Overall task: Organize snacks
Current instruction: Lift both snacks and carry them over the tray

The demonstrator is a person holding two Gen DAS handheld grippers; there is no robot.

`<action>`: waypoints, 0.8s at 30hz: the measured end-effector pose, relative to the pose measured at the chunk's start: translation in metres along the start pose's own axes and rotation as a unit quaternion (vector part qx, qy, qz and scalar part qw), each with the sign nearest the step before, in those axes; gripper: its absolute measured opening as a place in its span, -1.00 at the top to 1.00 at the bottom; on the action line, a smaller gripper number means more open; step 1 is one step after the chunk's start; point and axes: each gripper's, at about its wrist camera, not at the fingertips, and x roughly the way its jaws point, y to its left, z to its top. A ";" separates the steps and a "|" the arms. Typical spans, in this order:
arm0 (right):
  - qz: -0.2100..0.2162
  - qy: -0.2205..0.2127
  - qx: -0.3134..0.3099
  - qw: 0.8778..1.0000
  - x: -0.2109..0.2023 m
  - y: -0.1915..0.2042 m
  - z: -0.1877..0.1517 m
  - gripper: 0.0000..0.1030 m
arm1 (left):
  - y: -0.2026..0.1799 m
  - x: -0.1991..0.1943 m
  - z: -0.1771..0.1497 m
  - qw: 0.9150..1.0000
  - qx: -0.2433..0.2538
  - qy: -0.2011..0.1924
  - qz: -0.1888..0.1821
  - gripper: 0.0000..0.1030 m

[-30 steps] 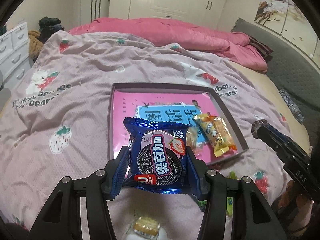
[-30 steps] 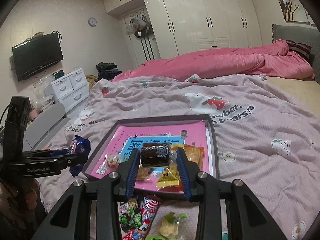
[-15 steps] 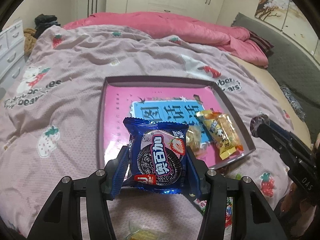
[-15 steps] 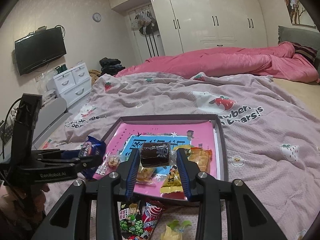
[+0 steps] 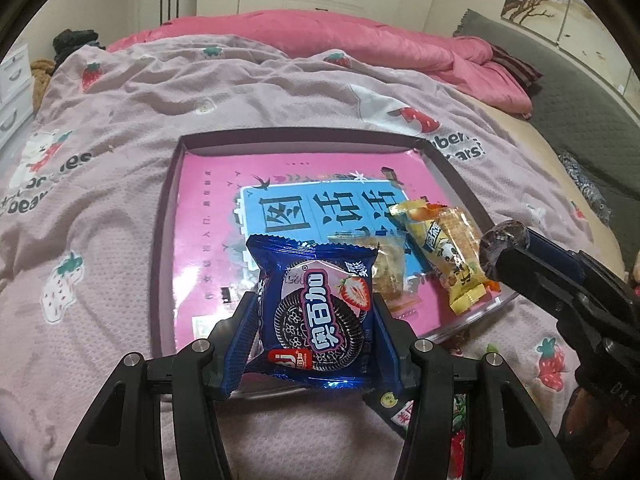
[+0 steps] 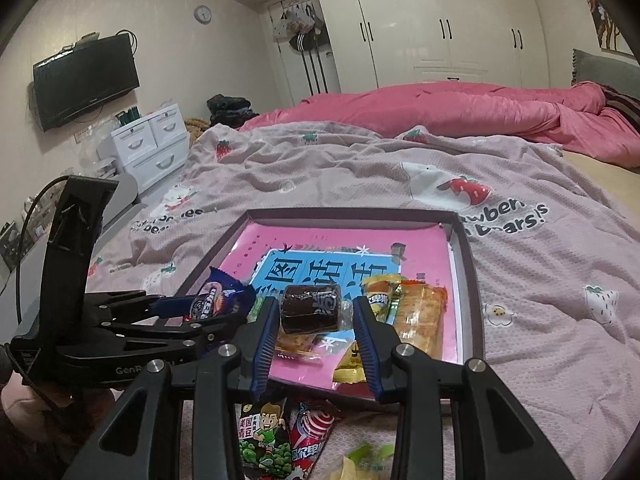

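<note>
My left gripper (image 5: pixel 314 320) is shut on a blue cookie packet (image 5: pixel 316 308), held above the near edge of the pink-lined tray (image 5: pixel 164 240). My right gripper (image 6: pixel 316 320) is shut on a dark brown wrapped snack (image 6: pixel 310 306), held over the tray's near part (image 6: pixel 466 264). Yellow and orange snack packets (image 5: pixel 444 248) lie in the tray's right side, and they also show in the right wrist view (image 6: pixel 416 312). The left gripper with its cookie packet (image 6: pixel 218 300) shows at the left of the right wrist view. The right gripper's tip with the dark snack (image 5: pixel 500 240) shows at the right of the left wrist view.
Loose snack packets (image 6: pixel 280 436) lie on the strawberry-print bedspread (image 6: pixel 540 280) just before the tray. A pink duvet (image 6: pixel 460 108) is bunched at the far end of the bed. White drawers (image 6: pixel 152 144) stand at the left.
Both grippers have moved forward toward the tray, each still holding its snack. The left gripper with the cookie packet now sits over the tray's near edge.
</note>
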 end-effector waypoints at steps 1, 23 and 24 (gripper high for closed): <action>0.000 0.002 0.000 1.000 0.002 0.000 -0.001 0.26 | -0.001 0.001 0.000 1.000 0.002 0.000 0.001 -0.09; -0.011 0.069 -0.039 0.997 0.036 0.009 -0.018 0.26 | -0.002 0.014 0.012 1.000 0.019 -0.010 0.000 -0.09; -0.012 0.071 -0.040 0.997 0.037 0.009 -0.019 0.26 | -0.003 0.015 0.012 1.000 0.020 -0.010 -0.002 -0.09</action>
